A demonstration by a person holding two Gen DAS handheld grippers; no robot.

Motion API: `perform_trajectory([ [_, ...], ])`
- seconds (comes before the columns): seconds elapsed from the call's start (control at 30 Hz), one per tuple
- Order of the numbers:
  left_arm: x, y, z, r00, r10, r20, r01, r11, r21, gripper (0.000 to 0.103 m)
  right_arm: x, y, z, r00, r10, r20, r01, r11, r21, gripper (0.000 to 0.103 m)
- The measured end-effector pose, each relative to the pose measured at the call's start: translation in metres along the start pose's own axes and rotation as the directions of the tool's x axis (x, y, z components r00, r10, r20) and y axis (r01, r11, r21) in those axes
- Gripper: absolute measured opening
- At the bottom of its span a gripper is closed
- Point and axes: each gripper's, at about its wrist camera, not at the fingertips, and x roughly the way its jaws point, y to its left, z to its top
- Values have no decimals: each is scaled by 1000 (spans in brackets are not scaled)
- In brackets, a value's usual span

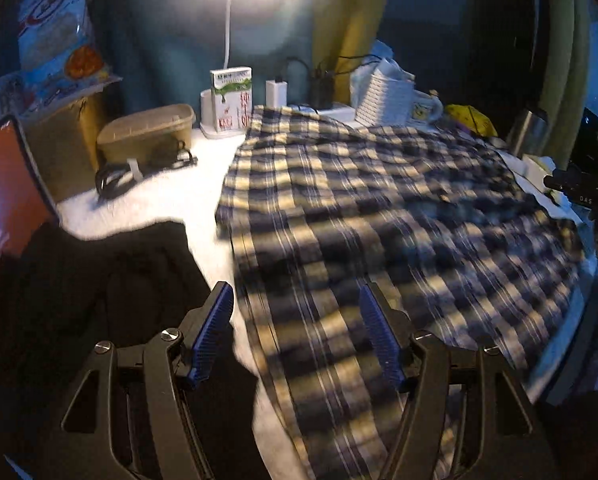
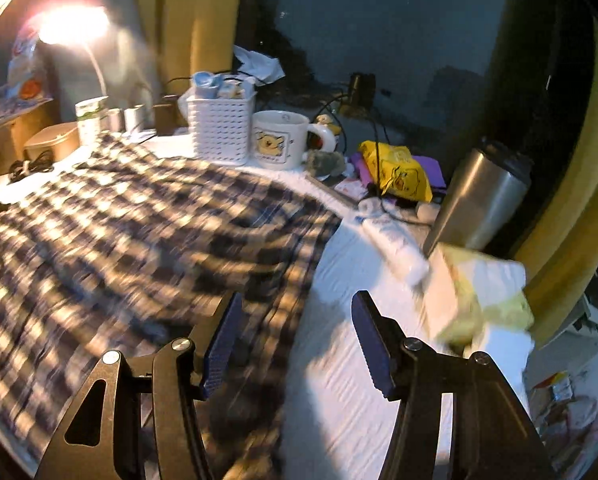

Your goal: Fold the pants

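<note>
My left hand-held gripper (image 1: 295, 332) is spread wide with nothing between its blue pads (image 1: 213, 334), poised above the near left edge of the plaid pants (image 1: 379, 208). The pants lie spread flat across the white-covered table (image 1: 171, 192), and I place everything else by them. Left of their near edge lies a black garment (image 1: 99, 280); between the two runs a narrow strip of bare white cover. Beyond that, left of the pants' far end, a wider white patch reaches a tan lidded box (image 1: 147, 132) and coiled black cables (image 1: 115, 180).

My right hand-held gripper (image 2: 297, 332) is likewise released and empty, straddling the pants' right edge (image 2: 311, 240). Right of that edge is an open white stretch, bounded by a steel tumbler (image 2: 479, 200) and a blurred white and yellow pack (image 2: 483, 292). Behind the pants stand a white basket (image 2: 219, 128) and a bear mug (image 2: 283, 140), close to the fabric's far edge.
</note>
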Motion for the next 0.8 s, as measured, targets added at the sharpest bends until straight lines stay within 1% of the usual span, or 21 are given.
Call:
perform_trajectory([
  [0.07,-6,-1,-14,1000,-8,-14,8,1000,-13,66,-14,8,-15,1000,11,-5,-11,1000,7,59],
  [0.23,-16,-1,-46,998,-30,-57,27,998,-51,66,-27,23,-49,998,34,-52,-32,999,35,60],
  [0.27,-18,-2,-52,997,-33,-66,30,998,-52,66,-30,25,-58,997,42,-63,-39,998,49,61],
  [0.37,-23,-3,-69,994,-45,-97,39,997,-62,66,-34,26,-80,995,46,-89,-39,995,87,79],
  [0.5,-35,-5,-88,989,-99,-114,91,993,-73,66,-43,20,-99,994,46,-98,-33,991,133,79],
  [0.57,-39,-7,-94,987,-110,-120,102,992,-74,66,-49,15,-106,995,33,-96,-18,988,151,79],
  [0.7,-47,-16,-103,985,-116,-125,112,993,-42,66,-56,11,-112,995,7,-99,8,989,151,79],
  [0.77,-50,-22,-105,985,-114,-131,114,993,-11,66,-59,9,-113,995,1,-96,14,989,148,79],
  [0.8,-53,-26,-107,985,-103,-136,106,994,18,66,-62,9,-114,996,-2,-94,16,989,149,79],
])
